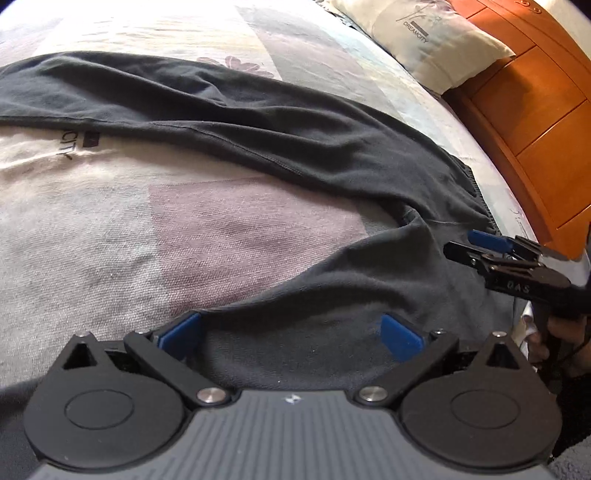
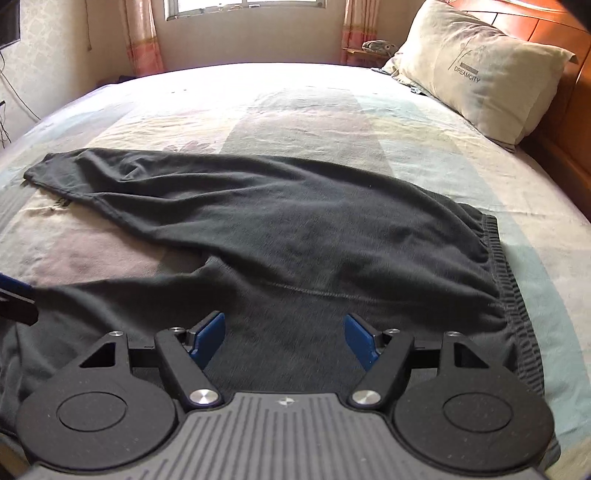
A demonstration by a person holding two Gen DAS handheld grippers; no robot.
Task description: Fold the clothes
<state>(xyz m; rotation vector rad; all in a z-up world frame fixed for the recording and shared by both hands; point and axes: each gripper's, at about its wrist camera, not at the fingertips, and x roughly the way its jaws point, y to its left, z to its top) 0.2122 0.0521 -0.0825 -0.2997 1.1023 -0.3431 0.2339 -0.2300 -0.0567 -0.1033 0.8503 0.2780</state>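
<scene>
Left wrist view: one pair of dark grey cotton jogging trousers (image 1: 280, 147) lies on the patterned bedsheet (image 1: 110, 221), nearer leg directly beneath the left gripper (image 1: 290, 334), whose jaws gape, grasping nothing. Right wrist view: right gripper (image 2: 284, 338), likewise released, hovers beside the ribbed waistband (image 2: 506, 273); trousers' long axis runs leftward from that waistband. One pillow (image 2: 480, 74).

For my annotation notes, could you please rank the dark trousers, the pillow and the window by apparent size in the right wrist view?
1. Dark trousers, largest by far.
2. Pillow.
3. Window, smallest; it is cropped and farthest away, so true size is unsure.
</scene>
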